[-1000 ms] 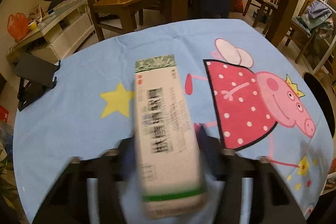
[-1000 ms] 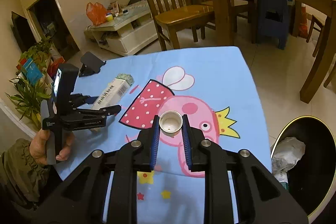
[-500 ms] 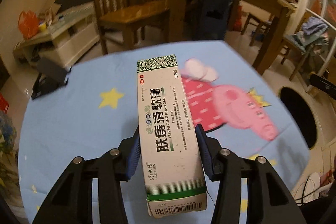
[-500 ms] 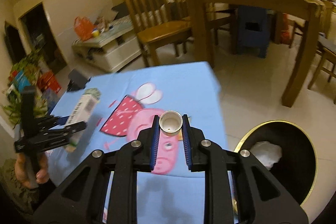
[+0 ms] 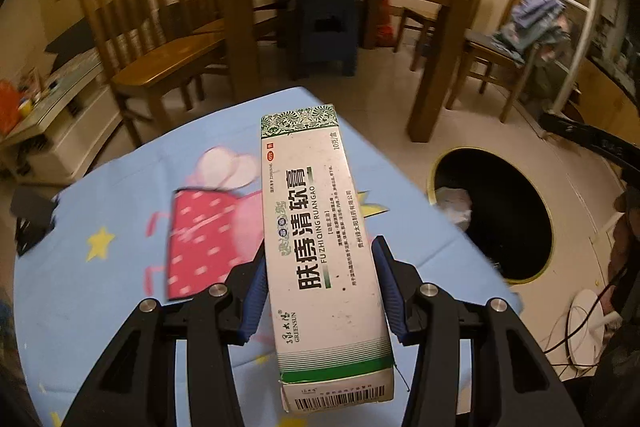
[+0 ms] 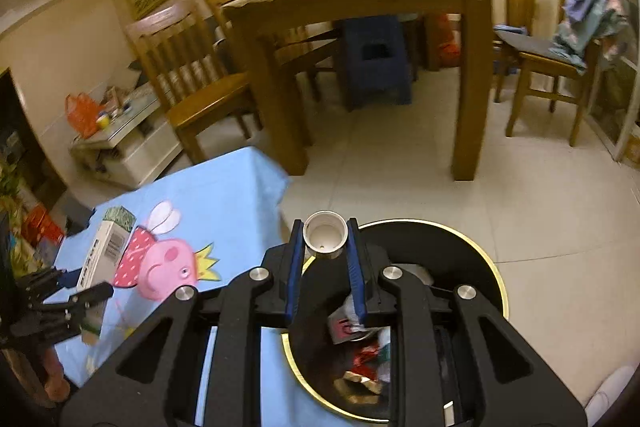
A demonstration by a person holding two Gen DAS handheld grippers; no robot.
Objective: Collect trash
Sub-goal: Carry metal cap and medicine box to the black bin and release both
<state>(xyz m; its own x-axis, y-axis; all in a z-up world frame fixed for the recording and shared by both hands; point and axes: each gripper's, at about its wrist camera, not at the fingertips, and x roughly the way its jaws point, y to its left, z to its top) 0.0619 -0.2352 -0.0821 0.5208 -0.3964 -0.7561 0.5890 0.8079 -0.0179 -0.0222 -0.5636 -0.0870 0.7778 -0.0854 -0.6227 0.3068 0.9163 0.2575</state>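
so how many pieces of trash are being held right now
2. The ointment box is clamped in the left gripper above the blue tablecloth; the small white cup is in the right gripper, over the black bin.

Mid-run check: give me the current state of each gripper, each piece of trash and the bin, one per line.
left gripper: shut on the ointment box, above the blue tablecloth.
ointment box: held lengthwise between the jaws, flaps closed.
right gripper: shut on the small white cup, above the bin.
small white cup: held, open mouth facing the camera, looks empty.
bin: open, no lid, trash already inside.
blue tablecloth: spread flat over the table.
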